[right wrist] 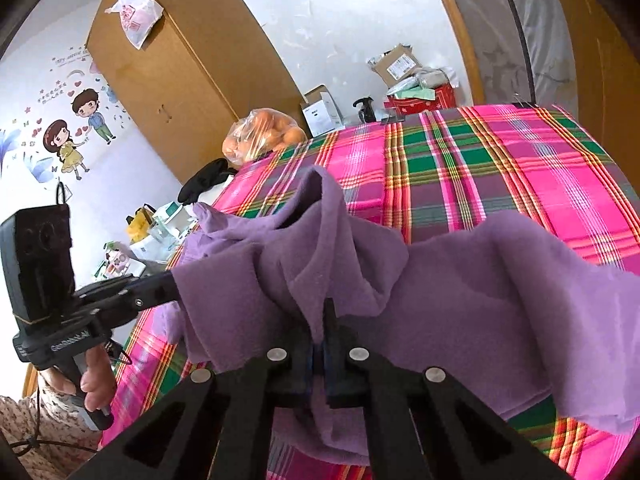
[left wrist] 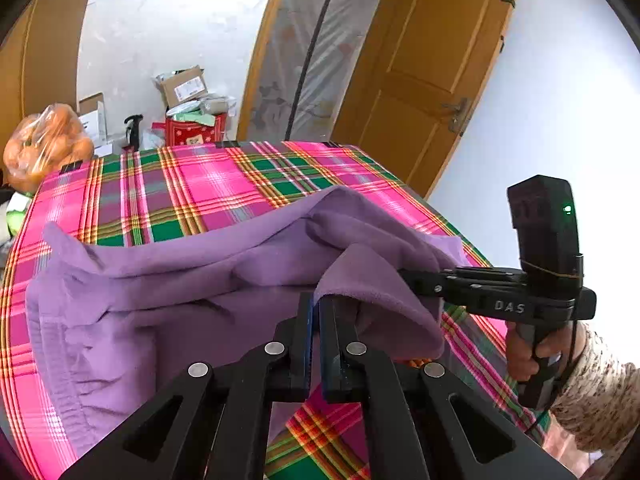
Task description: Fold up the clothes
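On plaid cloth [left wrist: 192, 184], grippers pinch fleecy purple garment [left wrist: 168, 280]

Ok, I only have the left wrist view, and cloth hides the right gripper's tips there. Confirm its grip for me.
Observer: In the right wrist view the right gripper is shut on a fold of the purple garment, with the cloth pinched between its pads.
Operator: Good. Now check my left gripper from that side.
Observer: The left gripper has its tips buried in the garment, and the cloth drapes down from them.
Operator: Tell me what stands beyond my left edge.
Observer: A white plastic bag hangs at the top corner of the wardrobe.
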